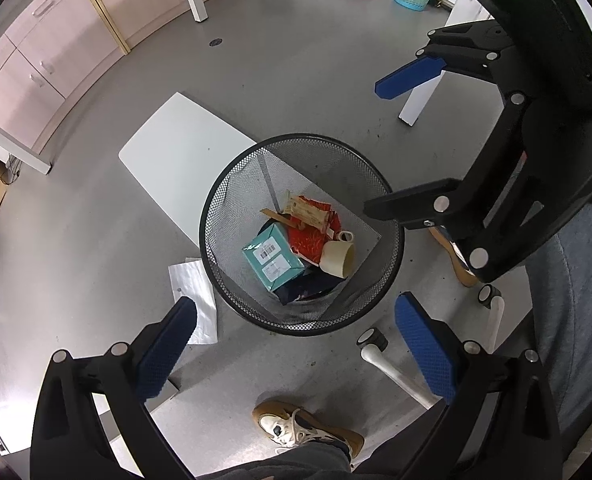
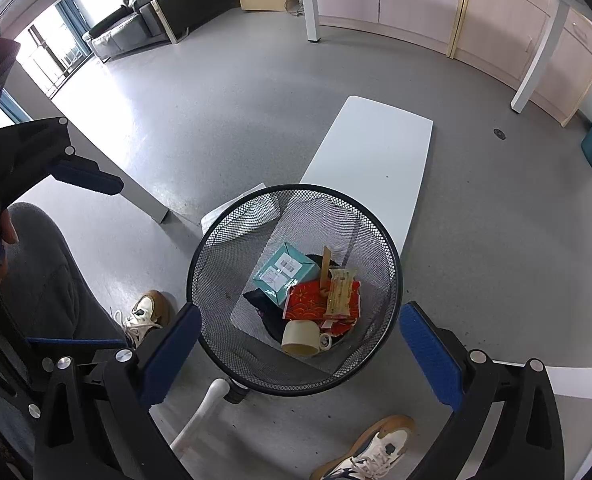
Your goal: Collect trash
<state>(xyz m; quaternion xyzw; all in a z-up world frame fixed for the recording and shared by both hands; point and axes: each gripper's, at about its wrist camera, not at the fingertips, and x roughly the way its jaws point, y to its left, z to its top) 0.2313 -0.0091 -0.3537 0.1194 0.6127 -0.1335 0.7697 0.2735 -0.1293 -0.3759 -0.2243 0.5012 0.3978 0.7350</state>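
Left gripper (image 1: 296,344): spread wide, empty, bottom of frame.
Right gripper (image 2: 296,354): spread too, holding nothing.
Mesh bin (image 1: 216,240): centre, on the floor.
Trash inside: teal box (image 1: 273,258) with barcode label, text unreadable; red wrapper (image 1: 310,238); cream cup (image 1: 338,257).
White board (image 1: 180,152): beyond, upper left.

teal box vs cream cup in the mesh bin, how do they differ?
The teal box is a flat-sided rectangular carton with white barcode labels; the cream cup is round, plain and has a handle. The box rests tilted with its labelled faces up, while the cup lies on its side with its mouth showing. The box looks larger. Both sit inside the black mesh bin, touching the red wrapper.
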